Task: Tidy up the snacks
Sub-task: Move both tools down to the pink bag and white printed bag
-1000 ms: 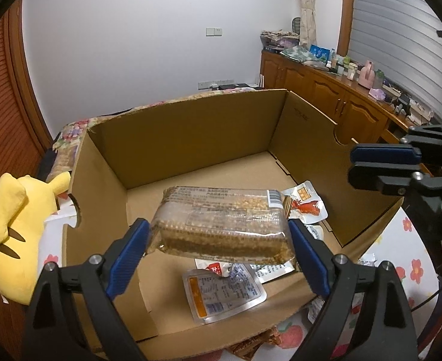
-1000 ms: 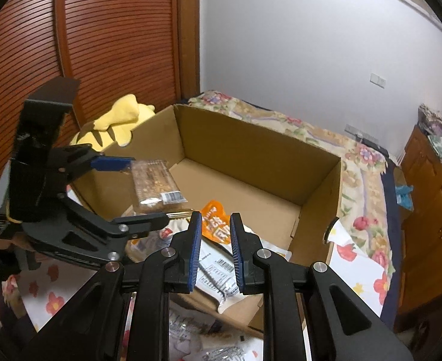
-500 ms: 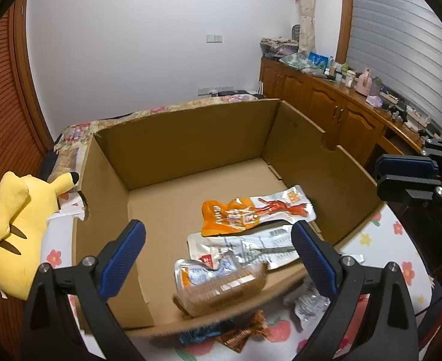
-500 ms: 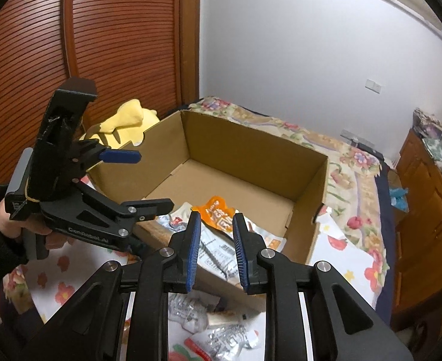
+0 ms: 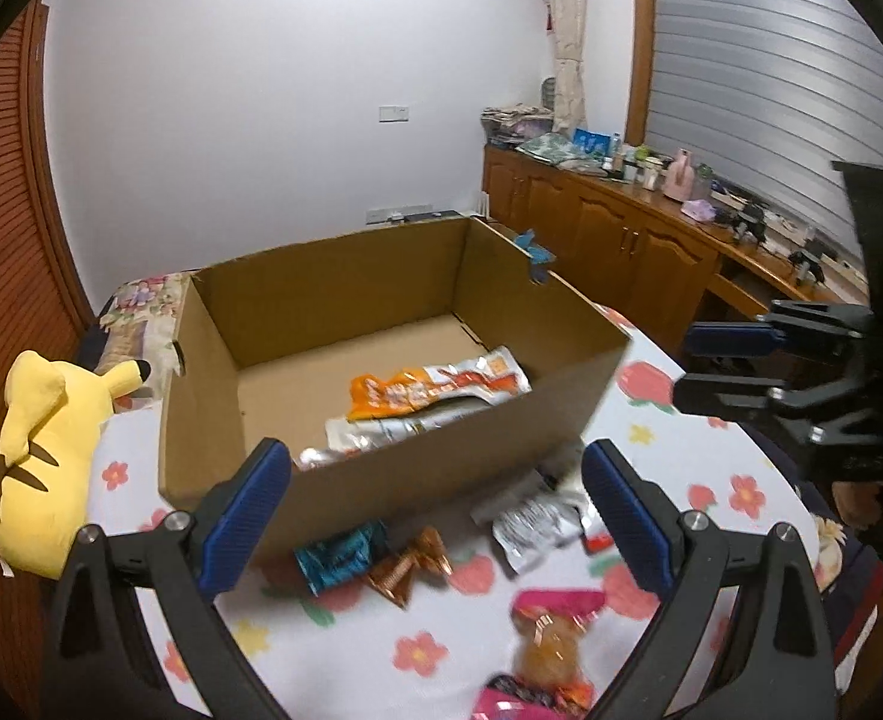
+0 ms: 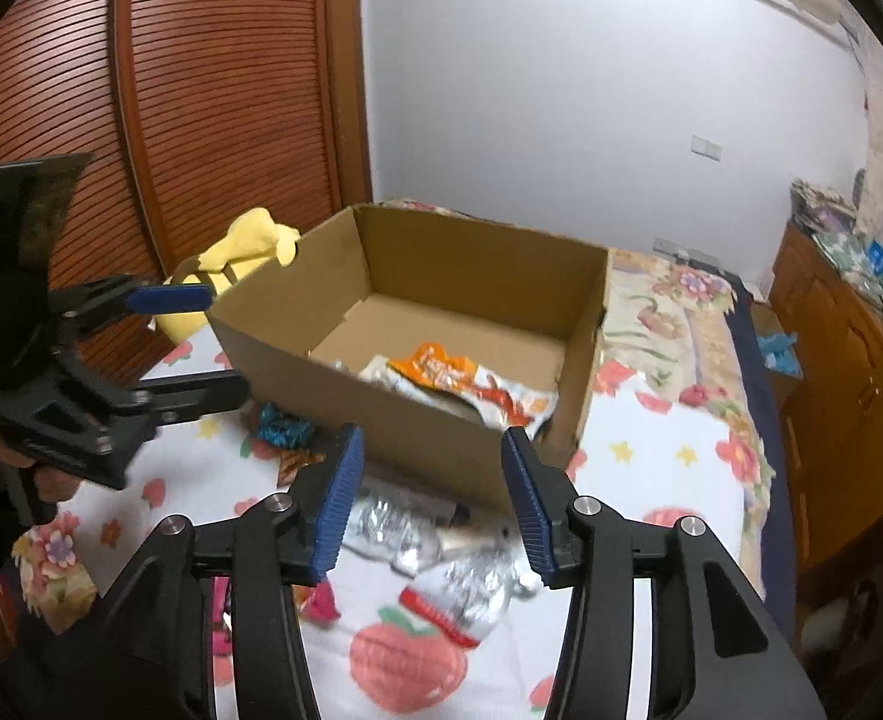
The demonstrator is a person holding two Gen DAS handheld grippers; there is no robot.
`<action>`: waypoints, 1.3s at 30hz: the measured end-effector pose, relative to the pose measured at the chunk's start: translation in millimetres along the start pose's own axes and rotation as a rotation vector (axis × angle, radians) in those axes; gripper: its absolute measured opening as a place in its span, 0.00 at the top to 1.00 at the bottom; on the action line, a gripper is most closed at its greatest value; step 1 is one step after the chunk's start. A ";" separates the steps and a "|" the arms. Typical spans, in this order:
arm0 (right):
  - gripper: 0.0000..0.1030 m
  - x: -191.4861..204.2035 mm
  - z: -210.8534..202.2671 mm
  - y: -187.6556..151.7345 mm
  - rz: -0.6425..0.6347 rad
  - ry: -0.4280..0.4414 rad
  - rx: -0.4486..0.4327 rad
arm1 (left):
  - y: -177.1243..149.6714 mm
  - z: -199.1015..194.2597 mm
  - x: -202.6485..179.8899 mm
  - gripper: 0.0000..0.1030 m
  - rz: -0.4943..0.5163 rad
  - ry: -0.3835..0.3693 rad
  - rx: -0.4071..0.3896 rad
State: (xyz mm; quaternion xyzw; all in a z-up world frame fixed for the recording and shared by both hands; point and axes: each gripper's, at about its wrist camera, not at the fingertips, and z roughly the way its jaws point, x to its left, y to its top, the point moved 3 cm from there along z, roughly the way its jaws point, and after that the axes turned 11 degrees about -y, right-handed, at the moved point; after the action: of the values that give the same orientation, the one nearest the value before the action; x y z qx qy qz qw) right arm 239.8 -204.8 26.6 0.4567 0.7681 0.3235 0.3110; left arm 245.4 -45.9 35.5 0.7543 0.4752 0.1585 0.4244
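- Left gripper [image 5: 435, 510] spread wide, empty; right gripper [image 6: 432, 498] just been opening, nothing between.
- Loose snacks [image 6: 435, 564] still on the flowered surface [image 6: 669, 456], right beside the box [image 5: 393, 480].
- Best to drop low, straddle one silver packet, pinch gently.

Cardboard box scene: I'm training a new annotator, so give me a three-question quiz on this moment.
1. True or false: the left gripper holds a snack.
2. Which lies inside the cardboard box? A) orange pouch B) teal wrapper C) pink pack
3. Fill in: the yellow plush toy sits ____ the box.

Key
1. False: its jaws stand wide with nothing between them. The right gripper is empty too, and its jaws have just been opening.
2. A: the orange pouch. The teal wrapper and pink pack lie on the flowered cloth.
3. Outside.
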 end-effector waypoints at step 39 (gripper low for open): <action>0.48 -27.6 84.9 -102.8 0.251 -0.003 0.222 | -126.9 60.8 -54.5 0.05 0.042 -0.021 0.199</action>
State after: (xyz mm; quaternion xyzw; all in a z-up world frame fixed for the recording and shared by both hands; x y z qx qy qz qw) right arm 264.7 -250.0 -99.4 0.5812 0.7355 0.2723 0.2170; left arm 183.5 -98.3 -91.8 0.8040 0.4683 0.1114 0.3491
